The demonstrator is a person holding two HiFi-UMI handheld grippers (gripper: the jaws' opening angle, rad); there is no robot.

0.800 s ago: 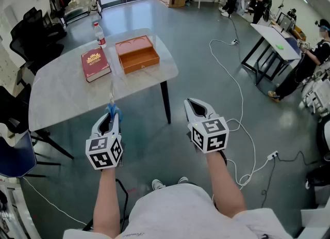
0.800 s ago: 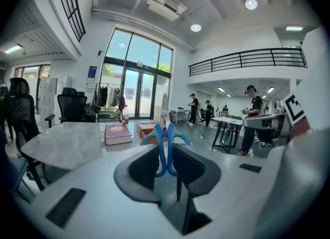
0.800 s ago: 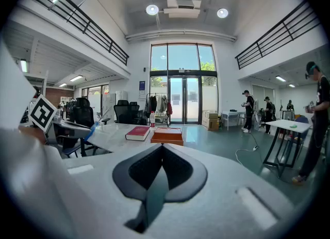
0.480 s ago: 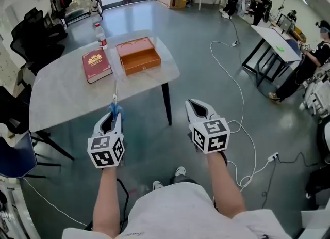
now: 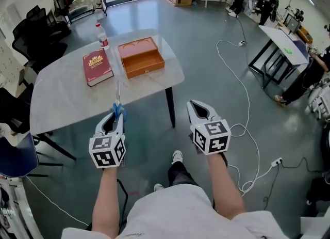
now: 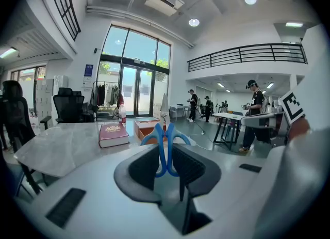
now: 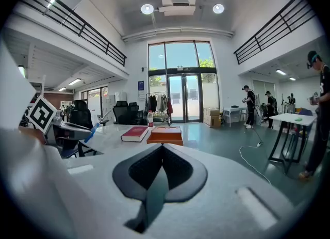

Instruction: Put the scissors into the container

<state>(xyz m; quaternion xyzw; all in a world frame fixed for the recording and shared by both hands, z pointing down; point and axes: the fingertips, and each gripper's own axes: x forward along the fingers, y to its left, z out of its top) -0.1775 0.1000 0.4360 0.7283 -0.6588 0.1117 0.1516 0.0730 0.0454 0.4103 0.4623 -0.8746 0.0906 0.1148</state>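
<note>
I've walked nearer the table (image 5: 62,98); left gripper (image 5: 114,118) clamps the scissors (image 5: 117,111), right gripper (image 5: 193,106) closed empty; next, reach the container (image 5: 142,57) at twelve o'clock.

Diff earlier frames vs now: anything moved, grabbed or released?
One foot has stepped forward, carrying both grippers slightly nearer the table. No grab or release: left gripper still shut on the scissors, right gripper shut, empty. Book, container, bottle unmoved.

Bright daylight from glass doors, ceiling spotlights, sharp focus, fisheye-warped dark edges
</note>
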